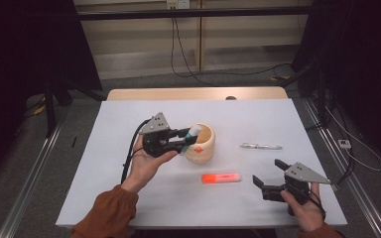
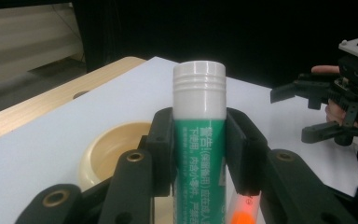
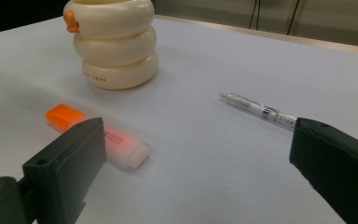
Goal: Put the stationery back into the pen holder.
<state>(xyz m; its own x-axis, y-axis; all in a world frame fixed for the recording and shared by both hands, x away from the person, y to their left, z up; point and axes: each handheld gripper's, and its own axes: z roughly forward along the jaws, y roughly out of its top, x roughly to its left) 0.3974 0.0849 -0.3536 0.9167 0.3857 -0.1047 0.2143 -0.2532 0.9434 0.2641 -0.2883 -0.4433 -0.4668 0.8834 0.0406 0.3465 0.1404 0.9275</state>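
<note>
The left gripper (image 1: 184, 140) pinches a green glue stick with a white cap (image 2: 199, 140) at the rim of the cream ringed duck-faced pot (image 1: 201, 145) mid-worktop (not yet dropped in). An orange highlighter (image 1: 221, 178) and clear pen (image 1: 261, 146) remain toward the right edge; the right gripper (image 1: 268, 175) is spread, empty.
</note>
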